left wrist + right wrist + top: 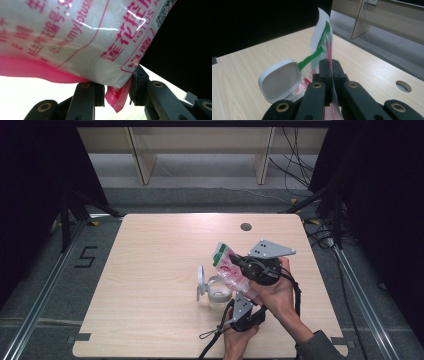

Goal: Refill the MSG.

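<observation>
The right gripper [239, 262] is held above the table by the right hand [280, 292], its jaws pressed fully together on the thin upper edge of a bag [231, 270]. The left gripper [243, 300], held in the left hand [239, 340] near the table's front edge, points upward, its jaws partly parted with the bag's lower corner pinched between them.

Bag [75, 37] was glossy printed plastic film; table [150, 270] matt pale wood grain; container [218, 292] clear plastic, lid [280, 80] smooth white plastic.
</observation>
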### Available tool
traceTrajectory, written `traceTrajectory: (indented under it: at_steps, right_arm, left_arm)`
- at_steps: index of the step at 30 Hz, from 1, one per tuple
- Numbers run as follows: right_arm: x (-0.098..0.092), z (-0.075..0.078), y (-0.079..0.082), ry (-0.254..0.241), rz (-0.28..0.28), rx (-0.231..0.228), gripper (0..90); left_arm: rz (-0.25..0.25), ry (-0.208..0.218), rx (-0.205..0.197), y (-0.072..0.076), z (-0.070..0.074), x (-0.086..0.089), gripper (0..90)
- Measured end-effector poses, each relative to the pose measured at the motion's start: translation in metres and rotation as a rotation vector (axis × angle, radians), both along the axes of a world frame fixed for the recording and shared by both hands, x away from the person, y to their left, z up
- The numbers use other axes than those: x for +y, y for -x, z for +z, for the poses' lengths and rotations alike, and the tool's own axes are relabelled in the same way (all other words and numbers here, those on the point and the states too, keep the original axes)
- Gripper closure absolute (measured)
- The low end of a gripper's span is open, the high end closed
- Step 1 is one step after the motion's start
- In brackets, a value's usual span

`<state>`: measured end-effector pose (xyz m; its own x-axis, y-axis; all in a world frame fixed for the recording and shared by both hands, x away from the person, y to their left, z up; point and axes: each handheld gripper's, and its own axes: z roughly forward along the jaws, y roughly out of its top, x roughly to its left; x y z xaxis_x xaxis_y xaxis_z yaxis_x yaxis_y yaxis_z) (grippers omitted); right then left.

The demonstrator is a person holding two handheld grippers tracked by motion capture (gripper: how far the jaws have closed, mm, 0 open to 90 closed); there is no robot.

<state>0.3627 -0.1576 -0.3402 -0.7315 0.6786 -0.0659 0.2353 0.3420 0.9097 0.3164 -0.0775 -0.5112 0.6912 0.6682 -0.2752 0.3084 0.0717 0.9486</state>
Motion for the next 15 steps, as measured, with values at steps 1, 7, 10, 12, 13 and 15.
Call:
traceTrajectory:
  at_steps: [1, 7, 10, 12, 13, 15]
  right_arm:
    - [0.0005, 0.0001, 0.0001, -0.001, 0.005, 0.004, 90.0]
    - [0.0011, -0.0009, 0.0004, 0.013, 0.003, 0.002, 90.0]
    - [0.0024, -0.0015, 0.0009, 0.022, 0.009, 0.008, 90.0]
    - [0.0040, -0.0023, 0.0006, 0.027, 0.003, 0.001, 90.0]
    - [0.0043, -0.0027, -0.0007, 0.035, 0.014, -0.008, 90.0]
    - [0.0065, -0.0037, -0.0005, 0.029, 0.007, 0.007, 90.0]
  left_arm:
    - [0.001, -0.001, 0.001, 0.0000, 0.0002, 0.0001, 69.5]
    - [-0.012, 0.007, 0.005, -0.0001, -0.0005, -0.0011, 69.7]
    - [-0.025, 0.021, 0.001, -0.0011, -0.0012, -0.0010, 69.8]
    - [-0.030, 0.026, 0.006, -0.0009, -0.0011, -0.0010, 69.8]
    - [-0.033, 0.031, 0.004, -0.0013, -0.0014, -0.0012, 69.9]
    - [-0.032, 0.034, 0.005, -0.0013, -0.0018, -0.0013, 70.0]
